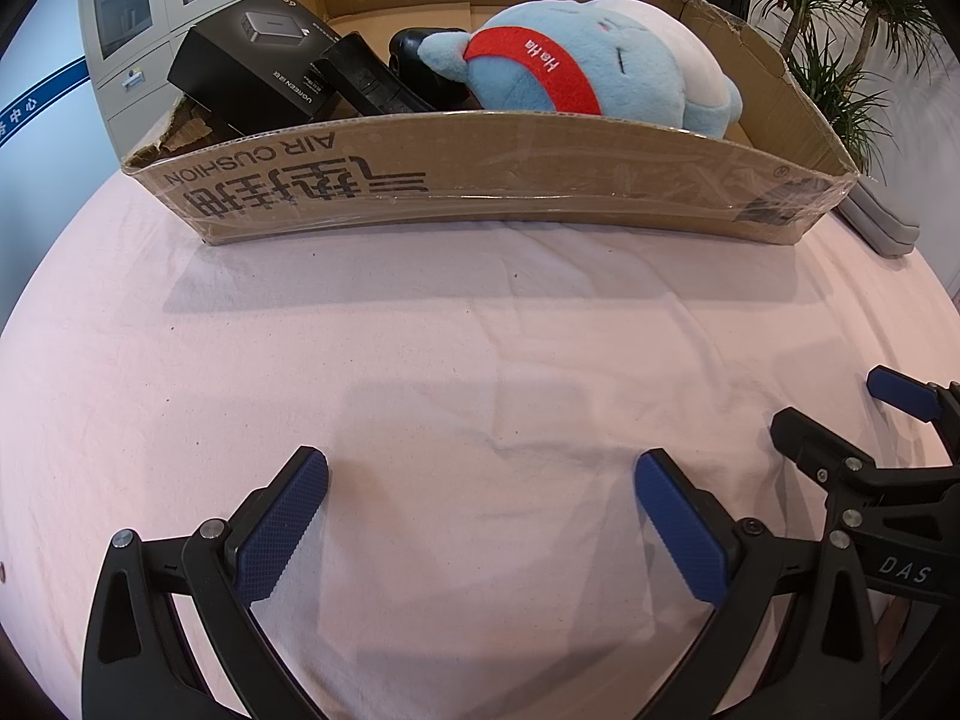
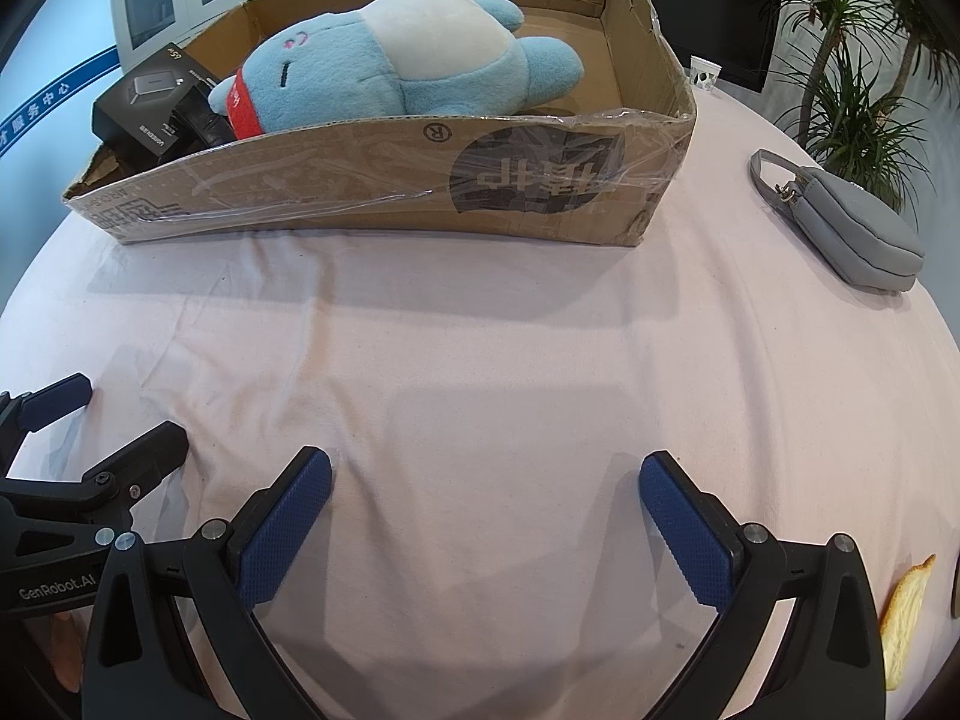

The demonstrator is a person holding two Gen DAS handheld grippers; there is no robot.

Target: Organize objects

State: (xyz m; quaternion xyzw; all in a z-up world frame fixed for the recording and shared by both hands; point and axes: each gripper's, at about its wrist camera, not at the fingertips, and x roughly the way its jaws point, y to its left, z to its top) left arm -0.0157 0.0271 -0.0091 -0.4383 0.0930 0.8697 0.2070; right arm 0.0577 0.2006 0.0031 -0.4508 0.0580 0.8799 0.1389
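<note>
A cardboard box [image 1: 480,180] stands at the far side of the pink-clothed table; it also shows in the right wrist view [image 2: 384,180]. In it lie a blue plush toy with a red band [image 1: 600,69] [image 2: 396,66], a black charger box [image 1: 252,66] [image 2: 150,108] and black items [image 1: 372,78]. A grey pouch [image 2: 852,222] lies on the cloth right of the box; its edge shows in the left wrist view [image 1: 882,222]. My left gripper [image 1: 480,516] is open and empty above the cloth. My right gripper [image 2: 486,516] is open and empty beside it.
An orange peel-like piece [image 2: 906,618] lies at the near right of the table. A small white cup [image 2: 703,72] stands behind the box. Potted plants [image 2: 858,78] stand at the right, cabinets [image 1: 180,0] at the back left.
</note>
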